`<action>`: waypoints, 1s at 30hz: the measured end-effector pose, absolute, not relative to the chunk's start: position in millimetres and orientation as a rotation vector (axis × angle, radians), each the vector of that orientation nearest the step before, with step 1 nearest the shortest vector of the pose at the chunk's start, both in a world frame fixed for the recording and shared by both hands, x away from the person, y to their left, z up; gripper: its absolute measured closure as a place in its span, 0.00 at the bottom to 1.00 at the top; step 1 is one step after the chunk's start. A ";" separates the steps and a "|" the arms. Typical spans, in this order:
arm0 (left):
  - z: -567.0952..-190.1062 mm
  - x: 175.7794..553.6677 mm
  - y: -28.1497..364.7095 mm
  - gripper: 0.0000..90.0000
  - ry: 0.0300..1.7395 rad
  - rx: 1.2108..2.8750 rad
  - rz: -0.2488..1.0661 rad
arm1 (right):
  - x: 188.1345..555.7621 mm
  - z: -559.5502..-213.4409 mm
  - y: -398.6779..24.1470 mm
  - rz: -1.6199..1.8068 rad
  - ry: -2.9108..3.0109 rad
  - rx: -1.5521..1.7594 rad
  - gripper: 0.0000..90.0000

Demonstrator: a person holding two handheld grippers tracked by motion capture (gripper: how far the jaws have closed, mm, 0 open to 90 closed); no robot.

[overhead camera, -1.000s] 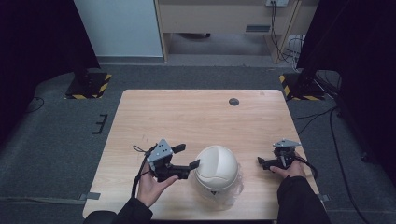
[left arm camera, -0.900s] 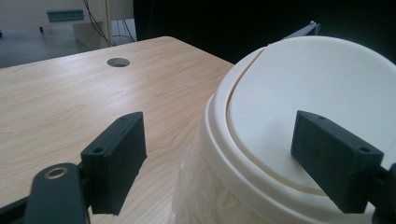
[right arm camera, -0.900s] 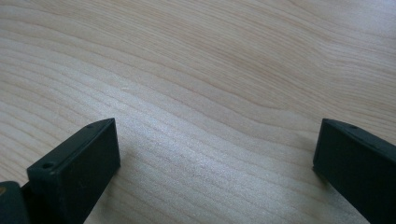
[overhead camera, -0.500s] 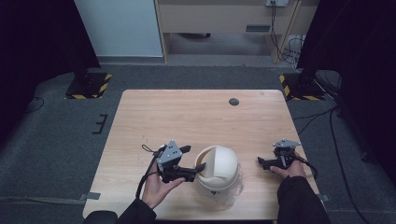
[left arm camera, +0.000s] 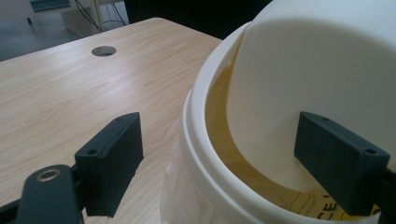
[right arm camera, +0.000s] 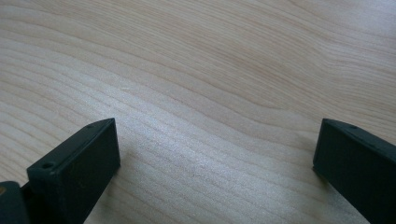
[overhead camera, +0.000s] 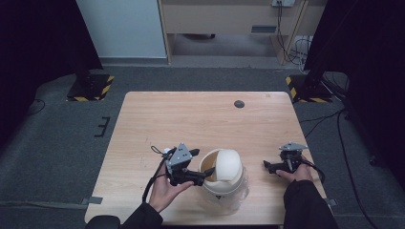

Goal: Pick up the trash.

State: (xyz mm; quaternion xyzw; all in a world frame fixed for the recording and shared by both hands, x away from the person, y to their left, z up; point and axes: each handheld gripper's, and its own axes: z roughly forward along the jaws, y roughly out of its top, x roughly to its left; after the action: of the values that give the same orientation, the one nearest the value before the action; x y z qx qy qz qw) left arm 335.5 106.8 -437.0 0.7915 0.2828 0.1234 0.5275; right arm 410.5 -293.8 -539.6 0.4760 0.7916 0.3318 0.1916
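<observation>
On the left I have my left gripper (overhead camera: 199,167) held in my left hand (overhead camera: 165,191) over the near part of the desk (overhead camera: 157,119), its cable looping down beside my wrist. Its fingers (left arm camera: 112,163) are spread wide and clamp nothing. One finger sits outside the rim on the desk side; the other reaches into the mouth of the white bin, in front of the swing lid (left arm camera: 317,65). Whether that finger touches the lid I cannot tell.

Just to the right of that gripper stands the small white swing-lid bin (overhead camera: 222,179), near the front edge of the desk and roughly at its middle. Its domed lid (overhead camera: 229,162) is tilted, leaving a gap on the left side through which a yellowish interior (left arm camera: 219,121) shows. In the left gripper view a thin clear liner (left arm camera: 182,200) hangs below the rim, and some printed lettering is visible low inside, too cropped to read.

Far beyond the bin, near the far edge of the desk, is a round dark cable hole (overhead camera: 239,104).

At the right, well apart from the bin, my right gripper (overhead camera: 272,166) rests low by the right edge of the desk in my right hand (overhead camera: 297,172). Its fingers (right arm camera: 77,168) stand wide apart with bare wood grain between them, holding nothing.
</observation>
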 end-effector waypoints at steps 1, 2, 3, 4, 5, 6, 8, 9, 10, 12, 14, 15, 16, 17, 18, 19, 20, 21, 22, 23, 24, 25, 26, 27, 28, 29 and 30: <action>-437.0 336.2 106.5 0.17 0.678 1.896 0.291 | 410.5 -539.6 -293.8 0.932 2.223 1.336 0.01; -437.0 336.2 106.5 0.17 0.678 1.896 0.291 | 410.5 -539.6 -293.8 0.932 2.223 1.336 0.01; -436.7 336.7 106.2 0.17 0.679 1.900 0.292 | 410.5 -539.6 -293.8 0.932 2.223 1.336 0.01; -436.3 337.1 106.0 0.17 0.677 1.905 0.290 | 410.5 -539.6 -293.8 0.931 2.223 1.336 0.01; -436.3 337.1 106.0 0.17 0.677 1.905 0.290 | 410.5 -539.6 -293.8 0.931 2.223 1.336 0.01; -436.0 337.4 105.9 0.17 0.675 1.908 0.289 | 410.5 -539.6 -293.8 0.932 2.223 1.336 0.01; -435.1 338.1 106.0 0.17 0.668 1.911 0.282 | 410.5 -539.6 -293.8 0.932 2.223 1.336 0.01; -435.1 338.1 106.0 0.16 0.668 1.911 0.282 | 410.5 -539.6 -293.8 0.932 2.223 1.336 0.01; -434.9 338.2 106.3 0.16 0.665 1.910 0.278 | 410.5 -539.6 -293.8 0.932 2.223 1.336 0.01; -434.2 338.0 107.2 0.16 0.657 1.904 0.273 | 410.5 -539.6 -293.8 0.932 2.223 1.336 0.01; -432.8 337.4 109.5 0.16 0.652 1.904 0.278 | 410.5 -539.6 -293.8 0.932 2.223 1.336 0.01; -432.0 337.1 111.4 0.16 0.651 1.903 0.281 | 410.6 -539.6 -293.9 0.931 2.223 1.335 0.01; -430.1 336.9 116.9 0.16 0.656 1.895 0.288 | 410.5 -539.6 -293.8 0.932 2.223 1.337 0.01; -430.1 336.9 116.9 0.16 0.656 1.895 0.288 | 410.5 -539.6 -293.8 0.932 2.222 1.337 0.01; -429.1 337.2 120.6 0.16 0.660 1.890 0.294 | 410.5 -539.6 -293.8 0.932 2.222 1.337 0.01; -428.1 337.7 124.9 0.16 0.667 1.884 0.302 | 410.5 -539.6 -293.8 0.932 2.223 1.336 0.01; -427.2 338.2 129.8 0.16 0.674 1.879 0.313 | 410.5 -539.6 -293.8 0.932 2.222 1.337 0.01; -426.6 339.2 135.2 0.16 0.682 1.873 0.326 | 410.5 -539.6 -293.8 0.932 2.222 1.337 0.01; -426.3 340.3 141.2 0.16 0.696 1.866 0.340 | 410.5 -539.6 -293.8 0.932 2.223 1.336 0.01; -426.4 342.0 147.4 0.16 0.711 1.857 0.355 | 410.5 -539.6 -293.8 0.932 2.222 1.337 0.01; -426.8 344.0 153.8 0.16 0.729 1.852 0.369 | 410.5 -539.6 -293.8 0.932 2.222 1.337 0.01; -427.9 346.5 160.1 0.16 0.744 1.849 0.381 | 410.5 -539.6 -293.8 0.931 2.223 1.336 0.01; -431.6 351.5 171.7 0.16 0.776 1.847 0.408 | 410.5 -539.6 -293.8 0.932 2.223 1.336 0.01; -433.9 353.9 177.0 0.16 0.795 1.851 0.422 | 410.6 -539.6 -293.9 0.931 2.223 1.334 0.01; -433.9 353.9 177.0 0.16 0.795 1.851 0.422 | 410.6 -539.6 -293.9 0.931 2.223 1.334 0.01; -436.5 356.2 181.9 0.16 0.814 1.854 0.433 | 410.6 -539.6 -293.9 0.931 2.223 1.334 0.01; -439.1 358.5 186.6 0.16 0.831 1.860 0.447 | 410.5 -539.6 -293.8 0.931 2.223 1.337 0.01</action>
State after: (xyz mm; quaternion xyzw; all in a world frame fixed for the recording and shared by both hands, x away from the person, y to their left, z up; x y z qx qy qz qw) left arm 358.5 186.6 -439.1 0.7703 0.3441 0.1852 0.5039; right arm 410.5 -293.8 -539.6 0.4760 0.7916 0.3317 0.1918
